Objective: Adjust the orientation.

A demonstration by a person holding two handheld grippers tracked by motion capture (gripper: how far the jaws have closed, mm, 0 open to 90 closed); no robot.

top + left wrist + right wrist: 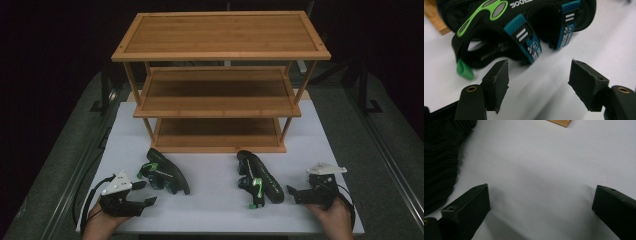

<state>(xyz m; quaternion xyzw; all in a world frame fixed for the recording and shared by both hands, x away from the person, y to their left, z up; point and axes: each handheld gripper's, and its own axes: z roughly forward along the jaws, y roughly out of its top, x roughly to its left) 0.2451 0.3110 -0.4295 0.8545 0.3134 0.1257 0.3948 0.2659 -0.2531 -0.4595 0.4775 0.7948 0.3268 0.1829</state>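
Sandals, one left (165,172) and one right (260,178) (black, green details), lie on the white bench (215,205) before a shelf (220,80); left claw (142,194) and right claw (295,192) both released.

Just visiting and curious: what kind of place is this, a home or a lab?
Probably a lab or recording setup: a bare white table against dark surroundings, an empty bamboo shelf rack, two sandals laid out, and handheld grippers trailing cables.

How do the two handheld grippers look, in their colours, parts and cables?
Both are black. The left gripper carries a grey three-cornered plate on top, and a black cable loops from it. The right gripper carries a similar pale plate, with a black cable curving behind it. In the gripper views the jaws are blocky black pads, with brass-coloured eyelets on the left gripper's arms.
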